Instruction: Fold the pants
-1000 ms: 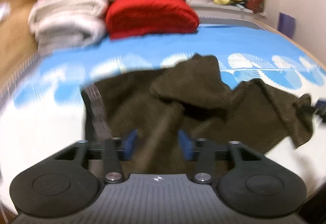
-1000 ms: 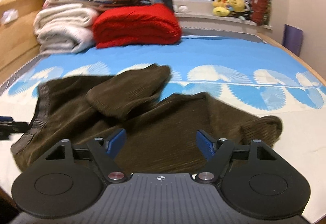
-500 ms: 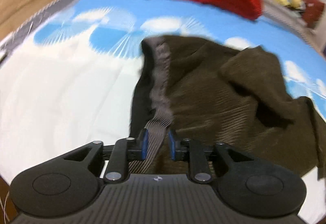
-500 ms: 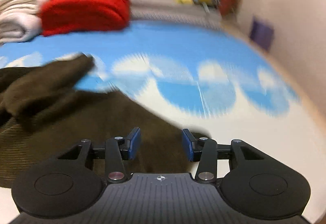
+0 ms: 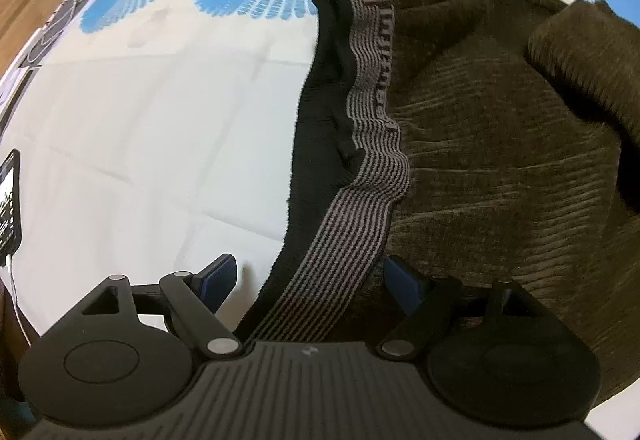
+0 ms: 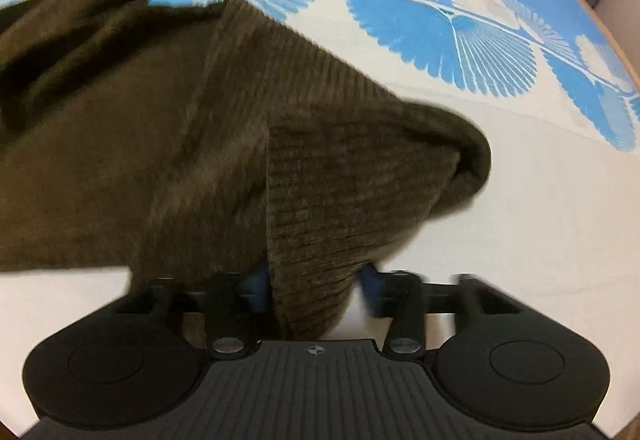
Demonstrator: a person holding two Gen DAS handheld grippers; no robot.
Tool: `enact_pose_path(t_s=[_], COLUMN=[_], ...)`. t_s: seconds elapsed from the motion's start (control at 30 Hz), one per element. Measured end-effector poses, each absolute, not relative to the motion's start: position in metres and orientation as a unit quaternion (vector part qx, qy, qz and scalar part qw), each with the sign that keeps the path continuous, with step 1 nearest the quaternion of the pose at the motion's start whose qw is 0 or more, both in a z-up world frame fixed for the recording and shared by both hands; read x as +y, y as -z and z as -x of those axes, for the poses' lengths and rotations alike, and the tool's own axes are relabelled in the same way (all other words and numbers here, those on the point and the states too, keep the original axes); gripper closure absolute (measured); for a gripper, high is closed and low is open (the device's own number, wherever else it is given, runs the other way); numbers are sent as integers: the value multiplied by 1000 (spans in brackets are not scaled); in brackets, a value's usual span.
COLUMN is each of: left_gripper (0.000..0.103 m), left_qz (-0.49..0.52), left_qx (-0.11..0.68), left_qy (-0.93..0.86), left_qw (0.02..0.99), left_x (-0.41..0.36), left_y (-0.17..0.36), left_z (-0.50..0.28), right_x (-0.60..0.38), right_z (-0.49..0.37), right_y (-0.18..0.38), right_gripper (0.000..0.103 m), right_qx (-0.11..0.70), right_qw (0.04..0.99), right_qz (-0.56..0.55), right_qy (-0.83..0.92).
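- The pants (image 5: 500,168) (dark olive, ribbed) lie rumpled on the bed sheet (image 5: 152,144), which is white with blue fan prints.
- The left gripper (image 5: 310,276) has its 2 fingers spread wide, the striped waistband (image 5: 360,168) running between them.
- The right gripper (image 6: 314,286) is also spread, with a pant leg end (image 6: 360,180) draped between its fingers.
- A phone (image 5: 9,208) sits at the left edge.

Each matte black plastic left gripper (image 5: 308,278) and right gripper (image 6: 316,286) has round side discs, silver screws, a ribbed grey base and blue finger pads (image 5: 218,276).
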State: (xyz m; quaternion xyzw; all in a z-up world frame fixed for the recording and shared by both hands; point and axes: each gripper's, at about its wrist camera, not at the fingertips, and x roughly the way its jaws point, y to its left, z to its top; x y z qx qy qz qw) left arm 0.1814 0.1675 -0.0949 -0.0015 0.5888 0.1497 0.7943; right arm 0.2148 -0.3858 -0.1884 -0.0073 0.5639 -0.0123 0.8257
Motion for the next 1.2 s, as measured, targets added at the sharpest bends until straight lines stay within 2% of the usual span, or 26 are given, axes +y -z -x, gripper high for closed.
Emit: enact_pose_path(t_s=[0.13, 0.17, 0.2, 0.33, 0.43, 0.5, 0.53, 0.57, 0.73, 0.8, 0.93, 1.0, 1.2], left_gripper=[21, 27, 38, 45, 47, 47, 47, 47, 47, 47, 47, 47, 43], left_qz=[-2, 0, 4, -10, 0, 13, 17, 18, 26, 34, 40, 42, 49], left_qx=[588, 589, 591, 589, 587, 586, 586, 587, 585, 582, 573, 571, 567], left_qy=[-138, -129, -120, -95, -89, -88, -88, -88, -82, -83, -86, -86, -92], left_qw=[797, 797, 798, 802, 804, 805, 805, 805, 806, 808, 814, 815, 817], left_x=[169, 170, 171, 168, 173, 180, 180, 182, 188, 192, 190, 190, 192], left_y=[102, 104, 107, 113, 113, 113, 113, 113, 109, 108, 101, 99, 94], left_z=[-187, -189, -193, -200, -201, -203, -203, -202, -201, -202, -195, -190, -185], right_x=[-405, -415, -425, -477, -523, -555, -567, -577, -587, -592, -605, -613, -621], right_z=[-216, -218, -218, -234, -240, -234, -232, -232, -236, -229, -208, -198, -220], right_y=[148, 138, 131, 115, 113, 126, 136, 148, 181, 177, 155, 158, 209], right_gripper=[80, 82, 83, 86, 86, 79, 73, 67, 65, 65, 54, 53, 49], right_qx=[499, 476, 457, 345, 221, 144, 130, 136, 241, 238, 214, 213, 337], right_qw=[864, 872, 877, 884, 876, 836, 807, 781, 749, 756, 793, 797, 782], right_qz=[-67, -106, -143, -311, -429, -520, -556, -578, -558, -550, -491, -478, -456], right_qy=[-20, -26, -32, -55, 2, 97, 153, 195, 264, 263, 290, 301, 258])
